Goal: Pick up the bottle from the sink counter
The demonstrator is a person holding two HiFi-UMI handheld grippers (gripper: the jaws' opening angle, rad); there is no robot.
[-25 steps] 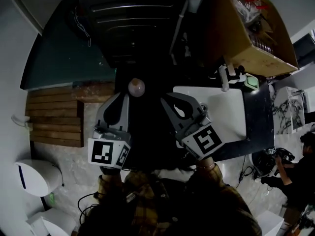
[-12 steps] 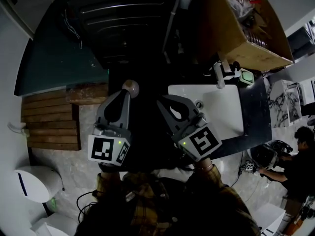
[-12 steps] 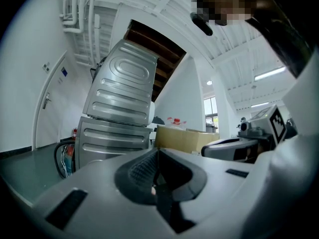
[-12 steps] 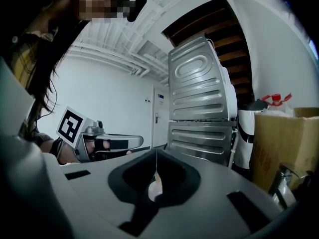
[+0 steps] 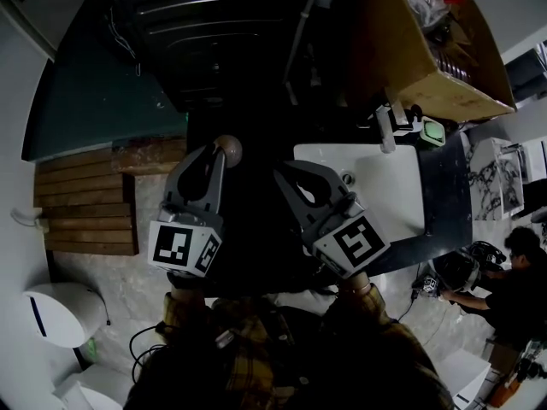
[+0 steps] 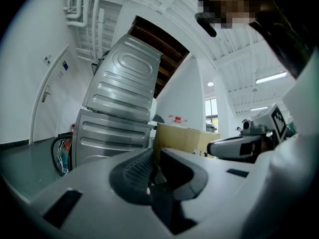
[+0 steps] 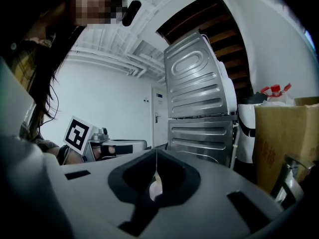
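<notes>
The person in the plaid shirt (image 5: pixel 256 357) holds both tools low in front of the body, side by side and apart from each other. The left claw (image 6: pixel 152 162) is pressed together with nothing between its ridged pads. The right claw (image 7: pixel 156 169) is likewise closed to a thin seam and carries nothing. Both point towards a tall stack of two silver ribbed metal machines (image 6: pixel 119 108). Off to the right of the right claw lies a white rectangular sink basin (image 5: pixel 389 190) set in a dark worktop (image 5: pixel 446 196). At the basin's far rim, beside a big brown cardboard box (image 5: pixel 427 67), sits a small cluster of things, one of them pale green (image 5: pixel 435 135). They are too small for me to tell whether the bottle is among them. A slatted wooden board (image 5: pixel 85 203) lies on the floor to the left, and another person (image 5: pixel 521 289) is beyond the worktop on the right
</notes>
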